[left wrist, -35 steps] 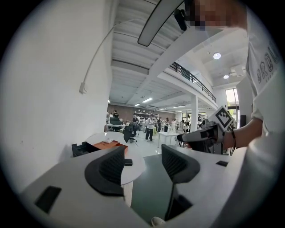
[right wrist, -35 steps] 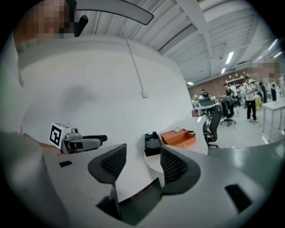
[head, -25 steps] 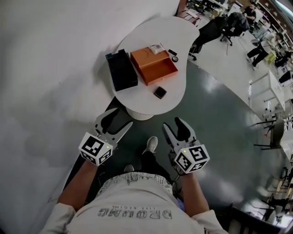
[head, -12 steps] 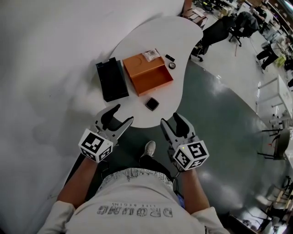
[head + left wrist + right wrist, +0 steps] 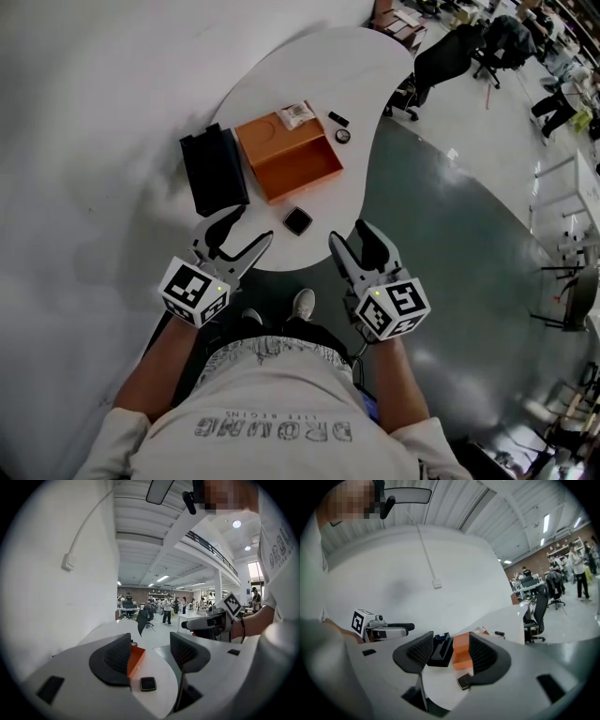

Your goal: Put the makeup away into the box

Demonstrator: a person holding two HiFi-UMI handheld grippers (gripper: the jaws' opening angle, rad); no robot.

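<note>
Both of my claws are wide open and hold nothing. The left claw and the right claw hang side by side at the near edge of the white worktop.

The little square black compact lies flat close to that near edge, just ahead of the gap between my two claws. Behind it, the orange box sits open in the middle of the worktop. A black box lies just beside it, on the left. A small packet rests at the orange box's far corner. A small black stick and a small round pot lie near the right edge.

I think the compact is the first thing to pick up. It is thin, so I should bring one claw down low, with a jaw on each side of it. I should squeeze softly, because a push could slide it off the near edge. Then I can lift it into the orange box.
</note>
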